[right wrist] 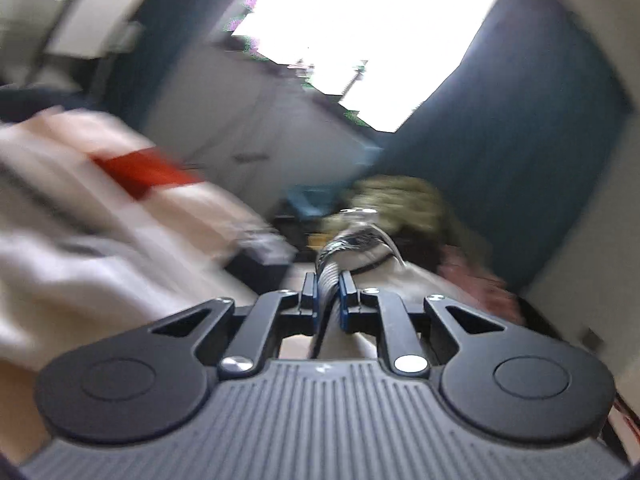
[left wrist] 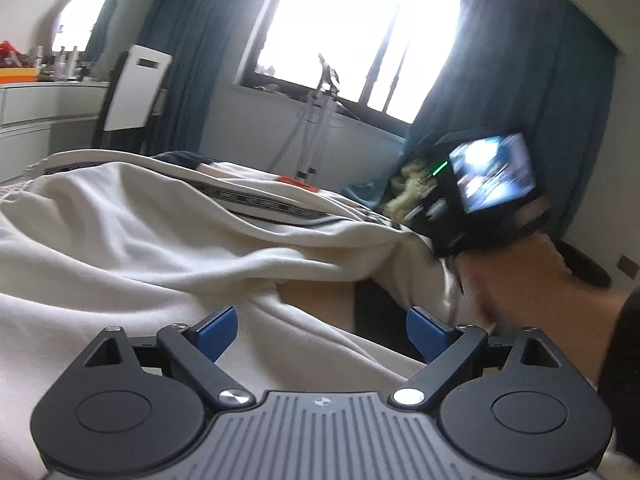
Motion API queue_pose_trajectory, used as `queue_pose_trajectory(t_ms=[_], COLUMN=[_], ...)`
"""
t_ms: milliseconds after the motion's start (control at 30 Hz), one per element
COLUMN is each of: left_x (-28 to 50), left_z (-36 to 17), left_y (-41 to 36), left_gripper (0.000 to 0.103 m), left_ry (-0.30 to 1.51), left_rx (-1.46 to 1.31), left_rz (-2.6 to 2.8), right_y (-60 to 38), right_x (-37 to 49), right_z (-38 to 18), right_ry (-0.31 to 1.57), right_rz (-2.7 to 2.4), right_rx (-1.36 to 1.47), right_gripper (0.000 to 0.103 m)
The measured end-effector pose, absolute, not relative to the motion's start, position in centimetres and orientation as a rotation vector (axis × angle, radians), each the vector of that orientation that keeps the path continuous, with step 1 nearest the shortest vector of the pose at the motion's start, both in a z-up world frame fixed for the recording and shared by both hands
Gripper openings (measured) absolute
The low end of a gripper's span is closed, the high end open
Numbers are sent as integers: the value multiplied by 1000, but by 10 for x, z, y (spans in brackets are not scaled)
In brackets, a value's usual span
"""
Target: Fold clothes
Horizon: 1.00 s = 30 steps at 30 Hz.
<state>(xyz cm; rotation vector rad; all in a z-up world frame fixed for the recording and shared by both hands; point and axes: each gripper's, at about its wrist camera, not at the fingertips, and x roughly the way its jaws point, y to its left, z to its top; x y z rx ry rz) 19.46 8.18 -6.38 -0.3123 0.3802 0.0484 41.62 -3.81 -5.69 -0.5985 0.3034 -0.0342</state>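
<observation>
A: We've got the right gripper (right wrist: 328,300) pinching a striped hem of the cream garment (left wrist: 160,240), jaws pressed tight on the fold, up at our twelve o'clock.

B: And our left gripper (left wrist: 320,332) hangs spread wide over the cloth, gripping nothing. The garment lies heaped across the bed, from nine o'clock round to one.

A: The danger, we reckon, is that thin pinch slipping if we pull hard. The right view is badly blurred.

B: Agreed. With one corner held, the bulk could drag and bunch, or slide off the bed edge (left wrist: 384,304) at three o'clock.
</observation>
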Motion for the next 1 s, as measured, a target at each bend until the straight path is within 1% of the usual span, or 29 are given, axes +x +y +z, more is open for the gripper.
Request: queue_pose_trajectory(t_ms=[100,167,200,233,267,300,333,500,567,667,700,733,767,833,933,1000], left_x=[198,202,204,206,207,207,208,202,201,200,200,202,203,206,209,209], left_z=[-68,-71,-73,-75,-76,-76,-76,-74,-74,-75,-75,-76,-77,-79,-81,-82], left_y=[91,96,98,99,98,96,95,89,86,83,83,83,83,83,79,77], left_gripper=[93,93,93,93,93,93,93,93,93,93,93,93,93,93,93,93], left_ry=[366,388,399,414,421,429,433,419,413,408,405,409,413,421,438,440], left_rx=[-323,-352,-366,-375,-377,-378,-376,-361,-347,-321,-311,-314,-317,-322,-318,-307], left_rz=[103,122,132,133,131,128,123,110,110,109,108,109,110,112,91,76], right_y=[-10,-7,-13,-20,-33,-45,-56,-102,-103,-95,-91,-90,-99,-117,-163,-208], right_x=[413,409,407,403,397,391,385,374,392,413,420,425,425,425,414,404], right_z=[-87,-91,-88,-83,-76,-68,-62,-45,-49,-58,-61,-62,-55,-40,-10,9], right_ry=[350,363,367,370,370,369,366,330,412,496,520,537,537,527,445,396], right_rz=[71,114,142,172,209,245,266,172,194,185,177,171,170,159,50,-64], right_rx=[-568,-533,-490,-442,-378,-314,-258,-103,-101,-209,-257,-278,-221,-113,3,94], right_gripper=[16,26,36,48,56,72,76,76,77,72,54,31,28,14,9,8])
